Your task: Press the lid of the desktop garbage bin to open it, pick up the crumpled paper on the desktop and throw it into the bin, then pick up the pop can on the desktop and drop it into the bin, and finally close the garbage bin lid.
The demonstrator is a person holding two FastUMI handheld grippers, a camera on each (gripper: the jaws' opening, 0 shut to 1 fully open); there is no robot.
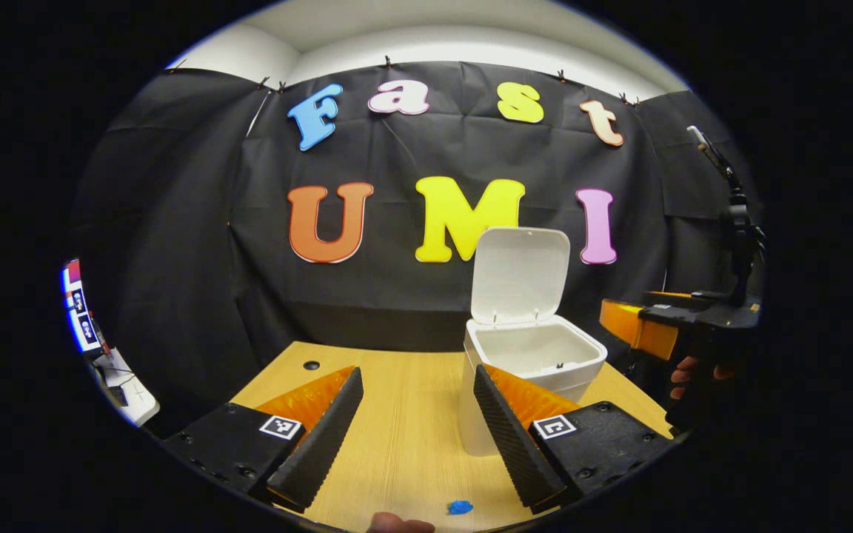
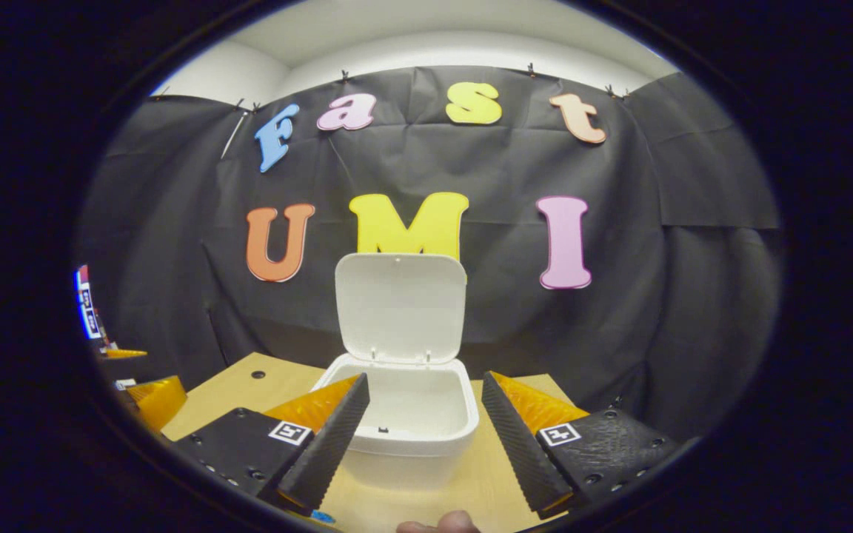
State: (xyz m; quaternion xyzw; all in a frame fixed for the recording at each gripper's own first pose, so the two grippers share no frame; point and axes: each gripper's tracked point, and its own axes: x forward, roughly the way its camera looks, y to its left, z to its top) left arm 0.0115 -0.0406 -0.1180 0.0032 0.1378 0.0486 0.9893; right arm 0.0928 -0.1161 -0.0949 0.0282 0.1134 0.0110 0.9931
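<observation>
Ridged wedge fingers (image 1: 326, 437) — square tag markers (image 1: 281, 427)

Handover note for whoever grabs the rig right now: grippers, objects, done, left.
Left gripper: open, empty, low over the wooden table, left of the bin.
Right gripper: open, empty, facing the bin's front from just above.
White garbage bin stands on the table, lid upright and open.
A small blue scrap lies on the table's near edge.
Done: lid opened. I can't tell from these views whether the paper and the can are already inside.
Left: check the bin holds both, then close the lid.
</observation>
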